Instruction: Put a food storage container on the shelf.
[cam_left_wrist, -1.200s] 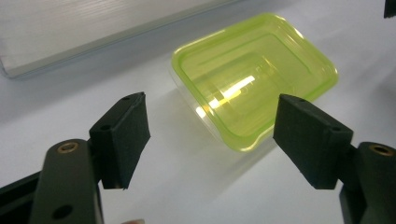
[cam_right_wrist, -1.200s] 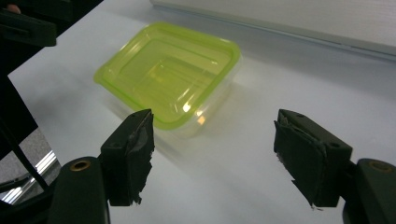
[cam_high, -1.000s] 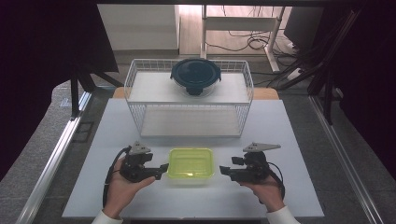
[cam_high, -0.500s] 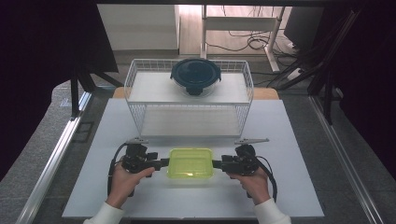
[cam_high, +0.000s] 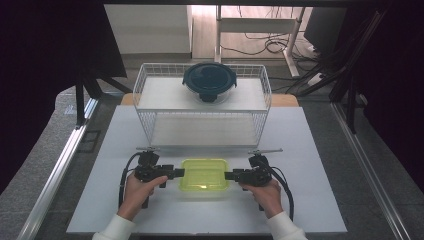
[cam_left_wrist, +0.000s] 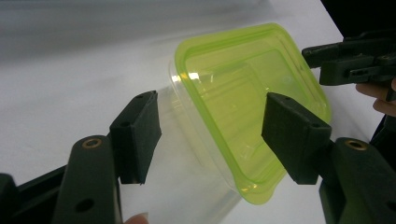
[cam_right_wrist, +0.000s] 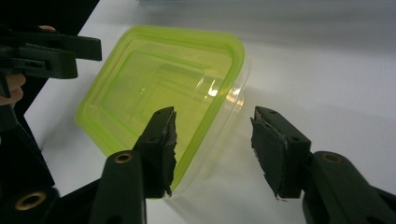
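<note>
A clear box with a yellow-green lid (cam_high: 204, 174) sits on the white table near its front edge. My left gripper (cam_high: 177, 173) is at its left end and my right gripper (cam_high: 229, 175) at its right end, both lying level and pointing inward. In the left gripper view the box (cam_left_wrist: 233, 102) has a corner between the jaws of the left gripper (cam_left_wrist: 215, 135), with gaps at both pads. In the right gripper view the box (cam_right_wrist: 159, 88) sits likewise inside the right gripper (cam_right_wrist: 212, 140), whose pads are not pressing. Both pairs of jaws have just been closing.
A white wire basket (cam_high: 202, 107) stands behind the box, with a dark round lidded bowl (cam_high: 209, 80) on its top shelf. Bare white table lies left, right and in front of the hands. Dark stands and cables flank the table.
Both hands came down and inward from the box's sides until their jaws reached its two ends. The jaws of both have narrowed. The box has not moved.
</note>
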